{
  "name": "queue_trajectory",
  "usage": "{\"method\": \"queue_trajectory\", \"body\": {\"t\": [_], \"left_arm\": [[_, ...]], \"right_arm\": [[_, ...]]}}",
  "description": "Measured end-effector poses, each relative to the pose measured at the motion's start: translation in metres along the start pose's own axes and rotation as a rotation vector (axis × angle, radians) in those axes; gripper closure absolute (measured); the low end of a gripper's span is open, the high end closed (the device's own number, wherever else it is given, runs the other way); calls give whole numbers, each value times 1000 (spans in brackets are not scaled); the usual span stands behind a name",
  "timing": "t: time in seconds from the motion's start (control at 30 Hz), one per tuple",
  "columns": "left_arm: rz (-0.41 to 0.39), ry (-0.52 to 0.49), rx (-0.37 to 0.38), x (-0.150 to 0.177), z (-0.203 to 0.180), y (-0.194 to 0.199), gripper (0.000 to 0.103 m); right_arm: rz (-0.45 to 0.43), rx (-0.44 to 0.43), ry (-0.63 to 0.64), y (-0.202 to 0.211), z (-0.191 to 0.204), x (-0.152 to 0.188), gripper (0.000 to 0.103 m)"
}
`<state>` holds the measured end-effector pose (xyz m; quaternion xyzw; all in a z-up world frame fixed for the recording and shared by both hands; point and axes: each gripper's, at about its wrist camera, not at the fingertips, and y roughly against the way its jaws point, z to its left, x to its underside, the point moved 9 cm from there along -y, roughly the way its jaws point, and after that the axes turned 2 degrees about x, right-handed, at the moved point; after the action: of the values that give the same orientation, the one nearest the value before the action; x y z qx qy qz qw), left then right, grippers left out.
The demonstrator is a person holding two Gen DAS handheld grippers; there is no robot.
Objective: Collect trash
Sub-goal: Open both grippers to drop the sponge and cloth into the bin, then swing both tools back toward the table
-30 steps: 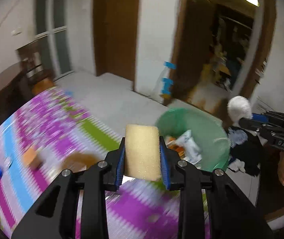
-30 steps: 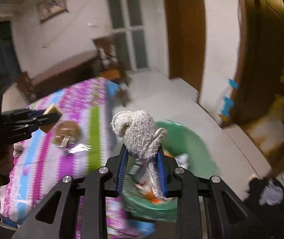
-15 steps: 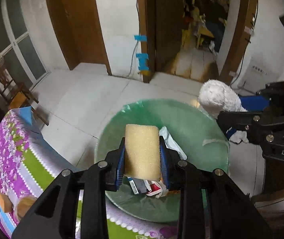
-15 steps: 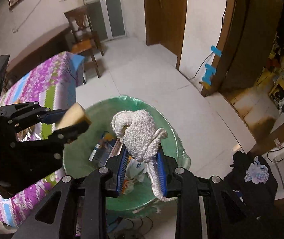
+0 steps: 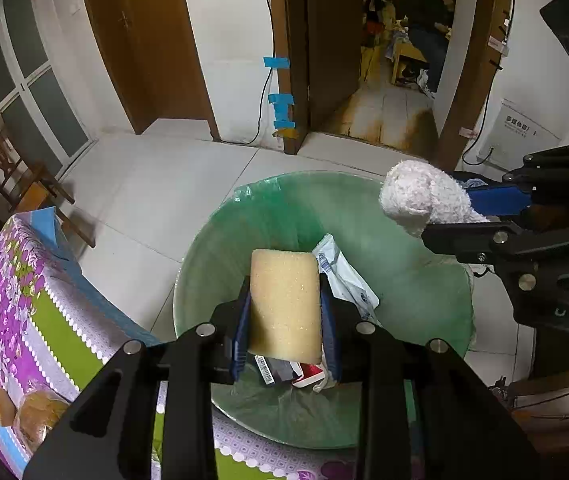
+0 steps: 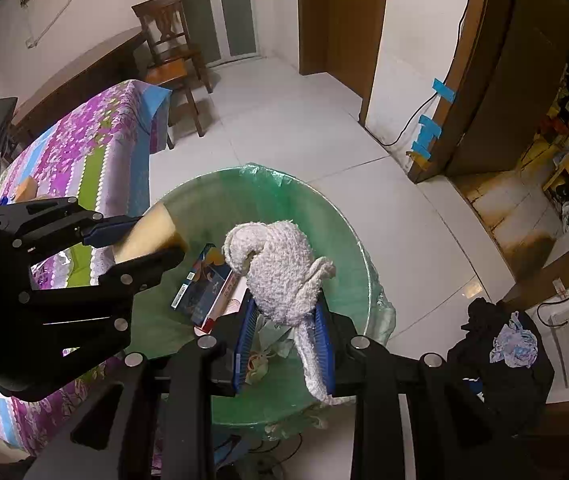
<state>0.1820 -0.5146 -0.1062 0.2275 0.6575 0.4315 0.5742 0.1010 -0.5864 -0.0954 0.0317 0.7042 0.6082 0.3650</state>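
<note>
Both loads (image 5: 285, 304) (image 6: 280, 272) now over bin (image 5: 268, 216)

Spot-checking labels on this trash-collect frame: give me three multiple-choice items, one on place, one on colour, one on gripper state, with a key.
1. Where is the yellow rectangular foam sponge?
A. on the flowered tablecloth
B. between the left gripper's pads over the bin
C. on the floor

2. What colour is the plastic liner of the round trash bin?
A. black
B. green
C. red

3. What is the right gripper doing?
A. clamping a white terry cloth
B. standing open with nothing in it
C. clamping a box

Key: 1 B, its blue pads press both sides of the sponge; 2 B, translucent green film lines the rim; 3 A, the cloth bulges above its pads.
</note>
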Motion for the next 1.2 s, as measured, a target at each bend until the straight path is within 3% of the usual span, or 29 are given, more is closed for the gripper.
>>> {"method": "queue_trajectory", "body": {"t": [0.5, 0.53, 0.57, 0.6, 0.63, 0.67, 0.97, 1.2], "left_arm": [[-39, -10, -25, -5, -6, 7, 74], [-38, -10, -26, -5, -6, 7, 74], [-32, -10, -30, -3, -5, 6, 74], [-24, -7, -40, -1, -4, 4, 72], [-19, -3, -57, 1, -1, 4, 57], [-25, 3, -74, 2, 1, 4, 44], [-103, -14, -145, 1, 2, 25, 43], [-213, 3, -258, 9, 14, 61, 43]], "right_arm": [[-5, -3, 1, 2, -2, 2, 74], [-11, -6, 0, 3, -3, 1, 73], [-15, -10, -1, 2, -3, 0, 65], [-20, -11, -3, 2, -4, 0, 58], [-28, -9, -6, 2, -6, -1, 46], [-34, -5, -8, 2, -7, -2, 44], [-50, -10, -9, 4, -5, 3, 44], [-122, 0, -28, 16, -2, 1, 44]]}}
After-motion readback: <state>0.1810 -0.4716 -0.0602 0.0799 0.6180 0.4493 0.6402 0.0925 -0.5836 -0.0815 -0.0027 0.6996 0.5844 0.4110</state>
